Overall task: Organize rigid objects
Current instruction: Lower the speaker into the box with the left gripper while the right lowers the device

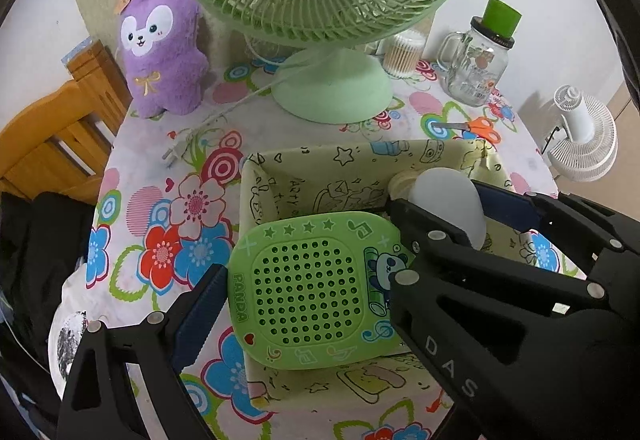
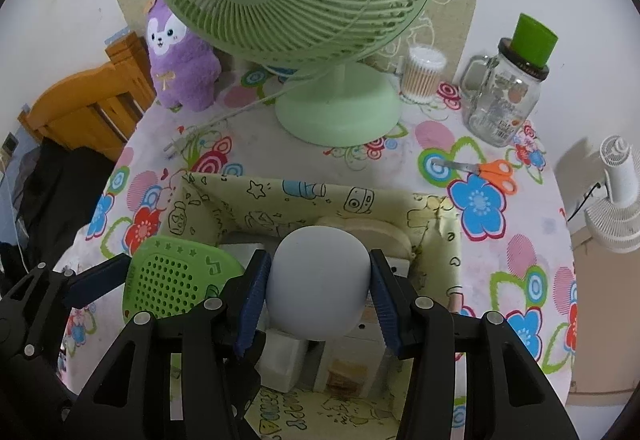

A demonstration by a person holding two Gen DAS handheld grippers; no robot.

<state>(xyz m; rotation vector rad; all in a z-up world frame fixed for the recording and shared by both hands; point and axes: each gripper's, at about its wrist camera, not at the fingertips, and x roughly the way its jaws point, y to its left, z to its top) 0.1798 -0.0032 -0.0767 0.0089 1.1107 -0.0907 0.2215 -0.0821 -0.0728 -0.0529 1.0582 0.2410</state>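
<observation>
Right hand-held gripper (image 2: 316, 280) clamps a pale rounded object (image 2: 318, 282) over the patterned storage box (image 2: 304, 196); left hand-held gripper (image 1: 308, 288), jaws wide, grips the green panda speaker (image 1: 308, 288) above the box's 9 o'clock wall. Risk: the two converge closely and may collide. The rounded object could slip from the pads, and the speaker may catch the wall, shoving the box across the bench (image 2: 360, 156) toward the fan (image 2: 336, 112) at 12 o'clock.

Two wrist fisheyes, both tilted steeply down over the box (image 1: 332, 176) (image 2: 304, 200).
The box is seen close from the left side in the left view and from above its near wall in the right; the fan (image 1: 332, 88) (image 2: 340, 108) and table (image 1: 160, 168) (image 2: 400, 160) behind are shared.
</observation>
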